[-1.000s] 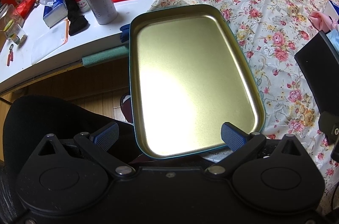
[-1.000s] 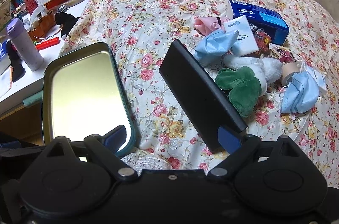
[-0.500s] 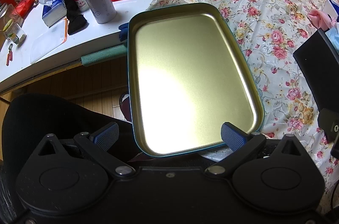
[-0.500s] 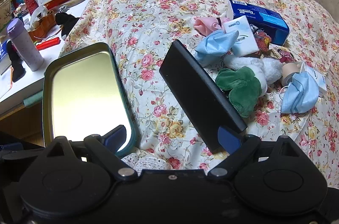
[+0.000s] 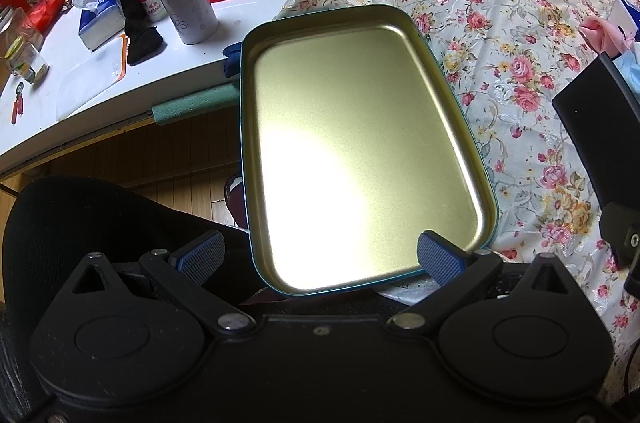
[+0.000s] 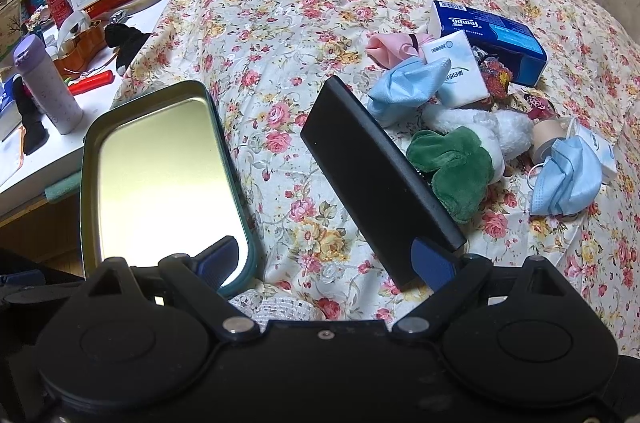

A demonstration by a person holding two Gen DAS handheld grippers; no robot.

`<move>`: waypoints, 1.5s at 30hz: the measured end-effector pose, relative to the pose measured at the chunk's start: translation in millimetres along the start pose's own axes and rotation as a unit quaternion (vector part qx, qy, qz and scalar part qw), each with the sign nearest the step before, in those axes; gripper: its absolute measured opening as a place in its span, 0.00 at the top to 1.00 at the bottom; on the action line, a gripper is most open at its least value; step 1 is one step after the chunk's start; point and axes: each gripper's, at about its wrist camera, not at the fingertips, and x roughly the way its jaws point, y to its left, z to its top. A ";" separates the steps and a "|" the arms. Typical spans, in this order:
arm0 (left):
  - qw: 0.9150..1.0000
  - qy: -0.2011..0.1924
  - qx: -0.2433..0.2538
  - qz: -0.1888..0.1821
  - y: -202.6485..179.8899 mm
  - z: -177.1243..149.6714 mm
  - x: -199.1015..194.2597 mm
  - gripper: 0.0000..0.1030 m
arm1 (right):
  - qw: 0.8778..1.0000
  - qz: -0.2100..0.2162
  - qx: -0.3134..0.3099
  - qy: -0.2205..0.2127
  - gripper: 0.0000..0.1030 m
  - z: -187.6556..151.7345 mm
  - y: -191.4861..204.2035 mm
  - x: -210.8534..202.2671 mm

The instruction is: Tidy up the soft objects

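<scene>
Each tool (image 5: 320, 259) (image 6: 328, 261) is matte black, with 2 blue textured pads (image 5: 438, 257), round hubs and silver pivot screws

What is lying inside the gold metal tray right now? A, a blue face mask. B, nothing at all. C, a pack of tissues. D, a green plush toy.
B: the tray shows only its bare gold floor, while the green plush toy, a blue face mask and a tissue pack lie in a heap on the floral cloth beyond the black slab.
</scene>
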 end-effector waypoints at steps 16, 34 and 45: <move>1.000 0.000 0.002 0.001 -2.1 -1.1 -0.1 0.03 | 1.000 0.001 0.001 -0.001 0.10 0.1 -3.0 -0.1; 1.000 -0.006 0.017 -0.001 -12.6 -4.0 -9.4 0.03 | 1.000 -0.001 0.024 -0.015 0.10 -2.4 -22.0 -6.7; 0.997 -0.013 0.063 -0.035 -56.8 -1.7 -25.0 0.03 | 0.994 -0.036 0.101 -0.031 0.10 -0.4 -95.0 -12.9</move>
